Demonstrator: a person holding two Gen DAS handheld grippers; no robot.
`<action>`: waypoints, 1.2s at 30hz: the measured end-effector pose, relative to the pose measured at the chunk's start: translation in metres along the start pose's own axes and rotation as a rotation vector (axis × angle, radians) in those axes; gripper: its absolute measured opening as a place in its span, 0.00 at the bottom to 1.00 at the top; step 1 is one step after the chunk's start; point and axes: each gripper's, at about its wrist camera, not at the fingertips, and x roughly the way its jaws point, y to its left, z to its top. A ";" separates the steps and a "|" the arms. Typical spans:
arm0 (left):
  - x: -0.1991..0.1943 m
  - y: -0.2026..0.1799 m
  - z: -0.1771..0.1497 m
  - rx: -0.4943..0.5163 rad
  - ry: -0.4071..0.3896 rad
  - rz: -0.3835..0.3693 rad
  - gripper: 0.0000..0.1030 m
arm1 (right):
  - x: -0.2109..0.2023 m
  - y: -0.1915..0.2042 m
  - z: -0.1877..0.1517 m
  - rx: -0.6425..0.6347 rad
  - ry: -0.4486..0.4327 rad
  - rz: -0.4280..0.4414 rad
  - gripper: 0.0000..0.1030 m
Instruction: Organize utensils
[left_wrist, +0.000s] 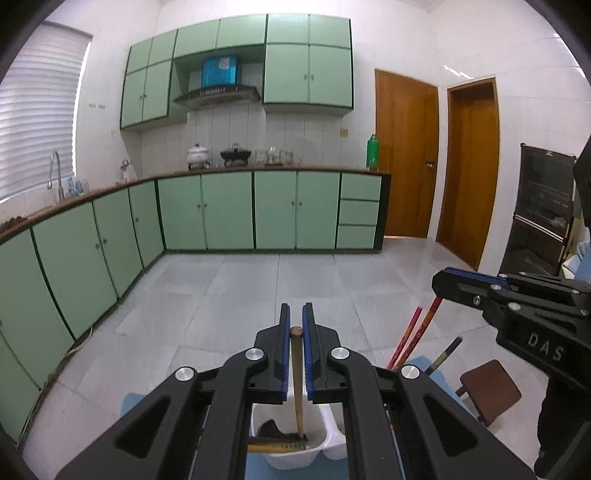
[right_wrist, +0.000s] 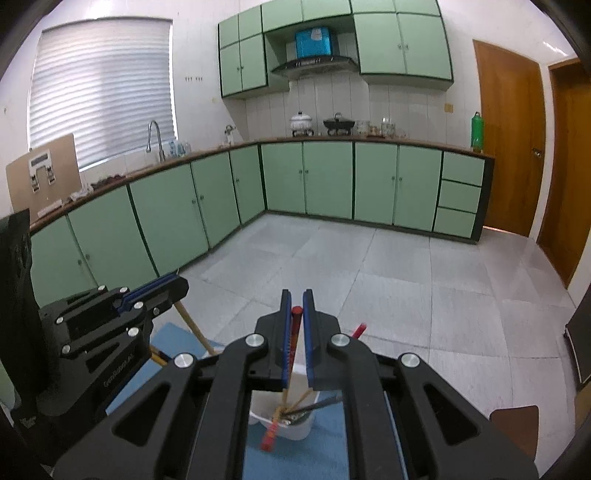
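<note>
My left gripper (left_wrist: 296, 317) is shut on a wooden-handled utensil (left_wrist: 297, 376) that stands upright in the left compartment of a white utensil holder (left_wrist: 291, 458). My right gripper (right_wrist: 296, 301) is shut on a red chopstick (right_wrist: 293, 332) whose lower end rests in the holder's compartment (right_wrist: 291, 428), beside more chopsticks and a dark utensil. The right gripper shows in the left wrist view (left_wrist: 458, 288), with the red chopsticks (left_wrist: 417, 332) below it. The left gripper shows in the right wrist view (right_wrist: 162, 291).
The holder sits on a blue mat (right_wrist: 295, 458). A brown stool (left_wrist: 489, 391) stands to the right on the tiled floor. Green kitchen cabinets (left_wrist: 229, 210) line the far wall and left side. Wooden doors (left_wrist: 406, 155) are at the right.
</note>
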 end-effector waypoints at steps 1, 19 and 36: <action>0.003 0.000 -0.004 0.000 0.016 0.002 0.06 | 0.005 0.001 -0.004 -0.006 0.026 0.005 0.07; -0.097 -0.003 -0.043 -0.058 -0.016 0.035 0.81 | -0.108 -0.010 -0.071 0.035 -0.086 -0.103 0.89; -0.192 -0.038 -0.106 -0.052 0.010 0.054 0.94 | -0.199 0.030 -0.161 0.045 -0.080 -0.035 0.95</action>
